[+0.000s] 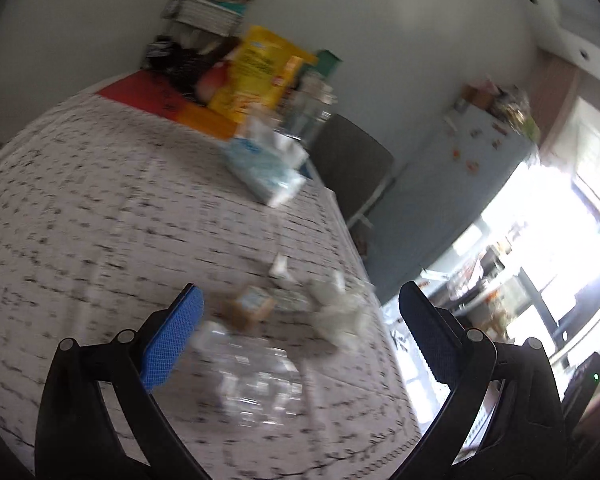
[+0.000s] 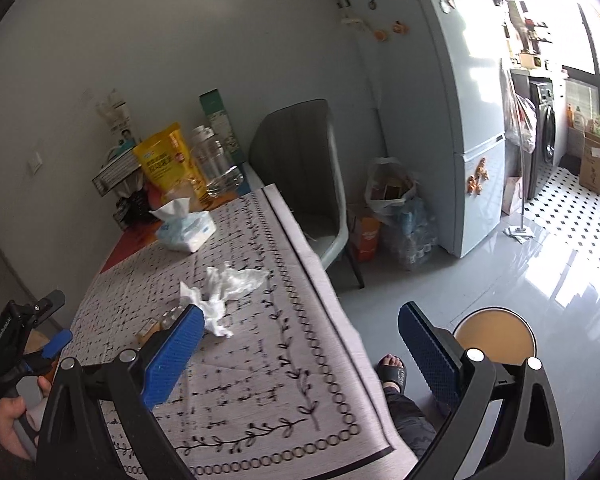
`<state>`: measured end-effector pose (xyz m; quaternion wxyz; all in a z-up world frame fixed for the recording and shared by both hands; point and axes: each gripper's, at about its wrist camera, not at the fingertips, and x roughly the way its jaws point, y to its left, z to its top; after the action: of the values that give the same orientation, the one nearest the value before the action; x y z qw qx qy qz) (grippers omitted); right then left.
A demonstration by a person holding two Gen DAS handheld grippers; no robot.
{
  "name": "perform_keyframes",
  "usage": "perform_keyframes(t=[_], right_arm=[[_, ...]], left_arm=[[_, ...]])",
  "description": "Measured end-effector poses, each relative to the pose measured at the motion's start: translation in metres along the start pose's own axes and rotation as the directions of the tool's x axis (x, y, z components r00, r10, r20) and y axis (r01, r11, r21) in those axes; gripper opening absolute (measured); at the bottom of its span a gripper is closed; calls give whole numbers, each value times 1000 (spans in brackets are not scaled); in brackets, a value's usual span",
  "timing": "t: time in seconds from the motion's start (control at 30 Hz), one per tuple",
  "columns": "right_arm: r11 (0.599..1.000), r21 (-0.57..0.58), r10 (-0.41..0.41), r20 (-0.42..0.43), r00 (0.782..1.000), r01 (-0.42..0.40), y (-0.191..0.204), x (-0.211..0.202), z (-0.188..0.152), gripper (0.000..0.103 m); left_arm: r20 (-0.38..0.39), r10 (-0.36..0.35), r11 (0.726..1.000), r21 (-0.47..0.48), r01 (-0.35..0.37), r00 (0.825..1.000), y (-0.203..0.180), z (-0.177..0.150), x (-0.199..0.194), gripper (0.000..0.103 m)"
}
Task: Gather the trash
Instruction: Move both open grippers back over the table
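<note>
Crushed clear bottle (image 1: 256, 380) is lying between the left tongs (image 1: 300, 332), released and empty. Right tongs (image 2: 300, 354) are hanging released too. Pickup seems imminent: lowering, clenching.

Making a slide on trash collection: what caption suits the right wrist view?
Open right hand-held gripper above a patterned tablecloth, with crumpled tissues and a tissue pack beyond.
</note>
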<state>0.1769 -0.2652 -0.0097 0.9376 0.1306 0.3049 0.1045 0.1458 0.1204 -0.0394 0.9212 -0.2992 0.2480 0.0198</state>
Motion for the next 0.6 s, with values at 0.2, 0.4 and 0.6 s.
perform_keyframes(t=[0.2, 0.4, 0.6], right_arm=[[998, -48, 25, -42, 999, -27, 28, 12, -3, 95], [995, -80, 59, -88, 994, -67, 49, 32, -10, 95], [989, -82, 105, -151, 983, -119, 55, 59, -19, 95]], left_arm=[[21, 13, 998, -59, -12, 1000, 42, 8, -6, 97], [-8, 19, 998, -59, -20, 1000, 53, 4, 14, 95], [-87, 29, 999, 27, -27, 996, 37, -9, 52, 88]])
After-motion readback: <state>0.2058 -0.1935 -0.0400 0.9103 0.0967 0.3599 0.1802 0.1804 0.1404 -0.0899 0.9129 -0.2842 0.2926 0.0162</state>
